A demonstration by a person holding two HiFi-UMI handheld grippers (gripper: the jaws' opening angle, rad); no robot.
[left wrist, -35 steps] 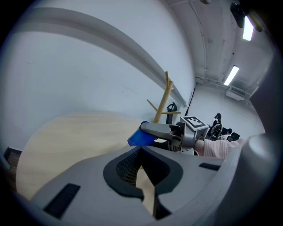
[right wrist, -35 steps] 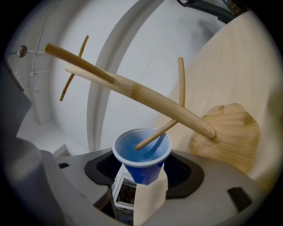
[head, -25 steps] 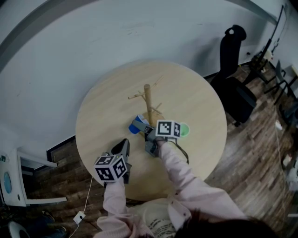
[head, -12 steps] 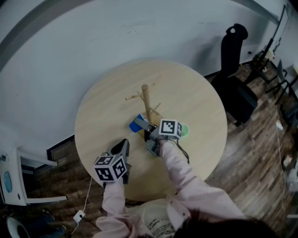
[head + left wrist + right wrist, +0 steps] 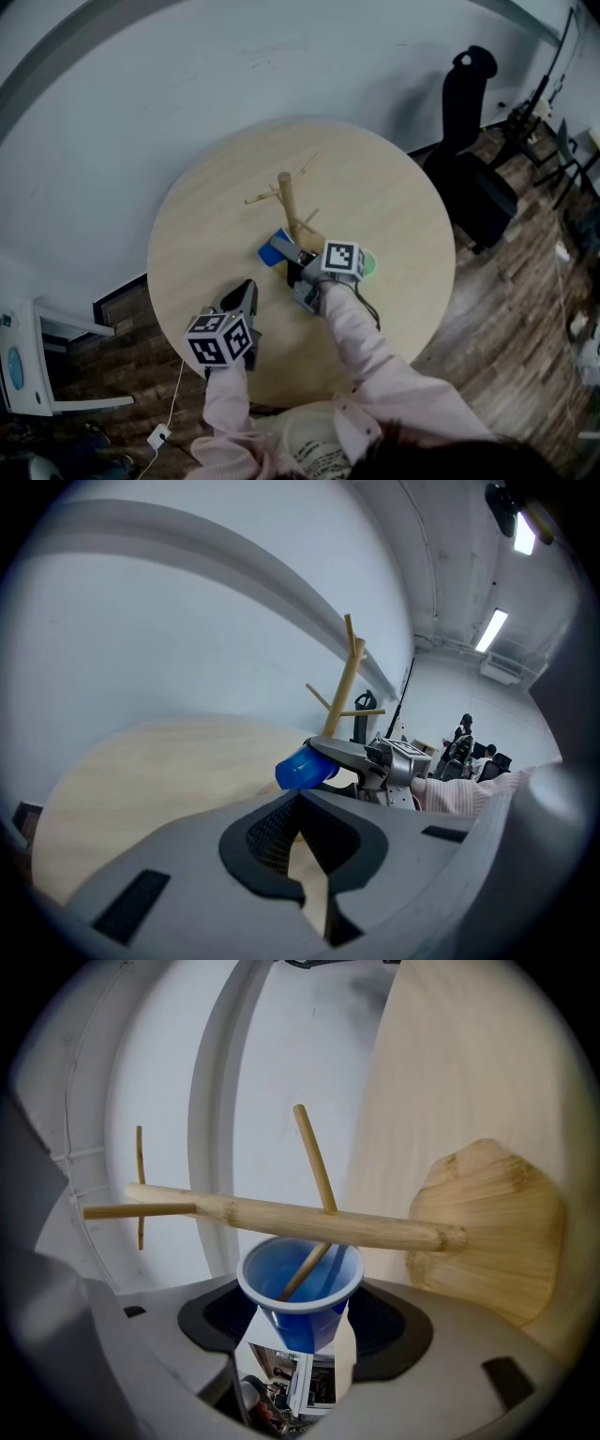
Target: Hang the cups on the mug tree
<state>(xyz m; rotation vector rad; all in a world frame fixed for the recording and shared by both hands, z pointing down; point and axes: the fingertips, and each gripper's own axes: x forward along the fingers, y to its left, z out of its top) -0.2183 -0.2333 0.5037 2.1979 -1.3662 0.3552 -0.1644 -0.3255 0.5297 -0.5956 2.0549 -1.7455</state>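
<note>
The right claw (image 5: 300,1330) holds a small blue plastic cup (image 5: 300,1293) by its tapered body. The cup's mouth is turned toward the pale wooden mug tree (image 5: 272,1215), so one thin slanted peg (image 5: 302,1274) reaches inside the rim. The tilt makes sense: a cup with no handle can hang only by being slipped mouth-first over a peg. The jaws are opening with the cup between them and their pads on its sides, so I judge the release is only beginning.

In the head view the cup (image 5: 277,251) sits low beside the tree's post (image 5: 286,202), above the round light wooden bench (image 5: 394,187). A green cup (image 5: 370,263) lies on the bench just beyond the right claw, half hidden by it. The left claw (image 5: 300,803) rests near the bench's front edge, well apart from the tree. Its jaws are together on nothing, so it is probably parked out of the way.
</note>
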